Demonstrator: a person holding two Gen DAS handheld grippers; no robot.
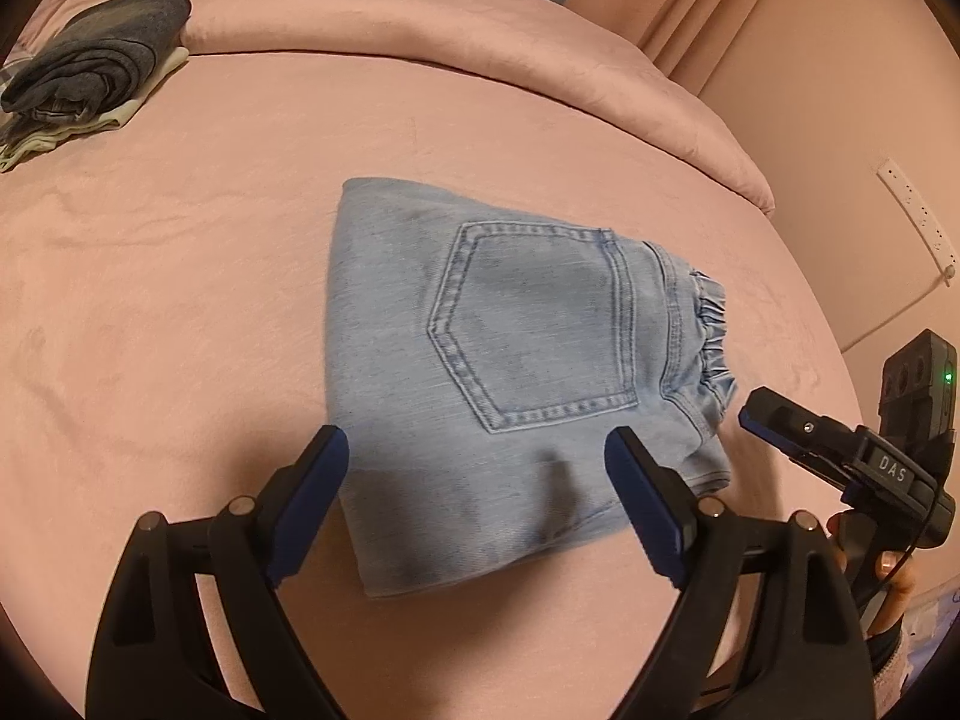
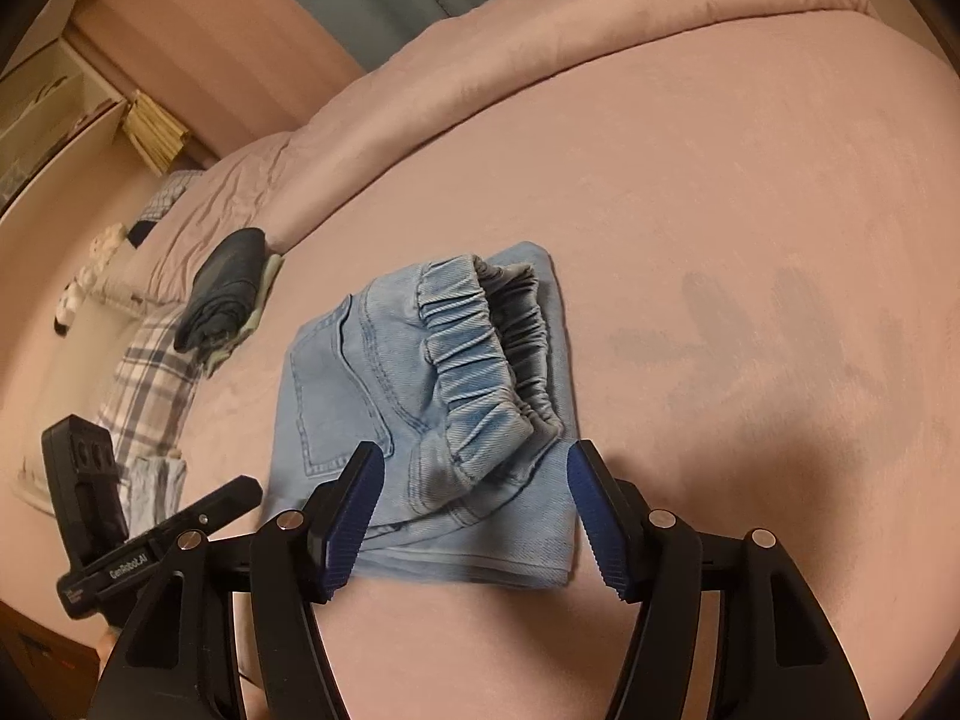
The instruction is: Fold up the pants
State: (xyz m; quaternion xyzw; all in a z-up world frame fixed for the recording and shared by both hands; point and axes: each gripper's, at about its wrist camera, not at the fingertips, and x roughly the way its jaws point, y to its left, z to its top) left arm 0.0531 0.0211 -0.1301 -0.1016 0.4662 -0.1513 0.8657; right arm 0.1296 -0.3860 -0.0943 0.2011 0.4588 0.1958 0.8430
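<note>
Lying folded, pants (image 1: 504,360) amid bare pink bedsheet (image 1: 180,300)

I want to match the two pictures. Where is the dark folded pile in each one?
Left wrist: dark pile at the upper left edge, far beyond the jeans.
Right wrist: dark pile left of centre, just left of the jeans.
Shared landmark: the jeans' back pocket.

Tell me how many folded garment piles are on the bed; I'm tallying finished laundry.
2. The light blue pants lie folded mid-bed; a dark stack sits farther back by the duvet. Others may lie out of view.
</note>
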